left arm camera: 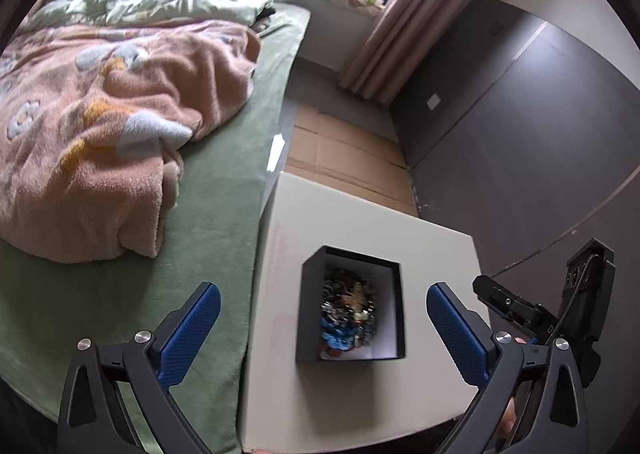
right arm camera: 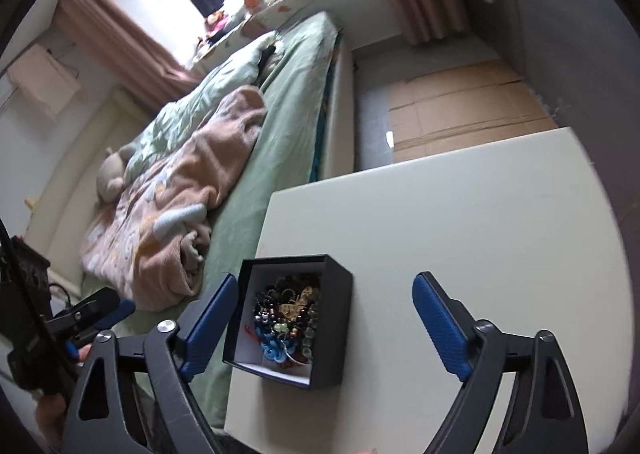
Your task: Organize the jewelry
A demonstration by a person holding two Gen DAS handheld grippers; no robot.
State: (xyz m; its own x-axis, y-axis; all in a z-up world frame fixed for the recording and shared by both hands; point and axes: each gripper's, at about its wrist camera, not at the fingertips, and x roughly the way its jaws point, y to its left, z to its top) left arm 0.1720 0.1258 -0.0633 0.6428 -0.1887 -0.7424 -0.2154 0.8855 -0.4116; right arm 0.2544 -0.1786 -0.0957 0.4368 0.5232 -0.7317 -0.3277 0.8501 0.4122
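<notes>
In the left wrist view, you are holding your left gripper (left arm camera: 322, 318) spread wide, the black box (left arm camera: 306, 306) of tangled jewelry (left arm camera: 350, 312) sitting between its fingers on the white table (left arm camera: 360, 222). The right gripper (left arm camera: 516, 306) is showing at 3 o'clock.

In the right wrist view, you are keeping that gripper (right arm camera: 324, 318) spread too, with the box (right arm camera: 338, 294) lying toward 7 o'clock beside the bed (right arm camera: 280, 102).

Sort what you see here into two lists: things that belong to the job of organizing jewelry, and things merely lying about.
Belonging to the job:
- open black square box with white lining
- tangled heap of beaded jewelry inside it
- left gripper, open
- right gripper, open
- white table top

Lying about:
- pink fleece blanket
- green bed sheet
- flattened brown cardboard
- pink curtain
</notes>
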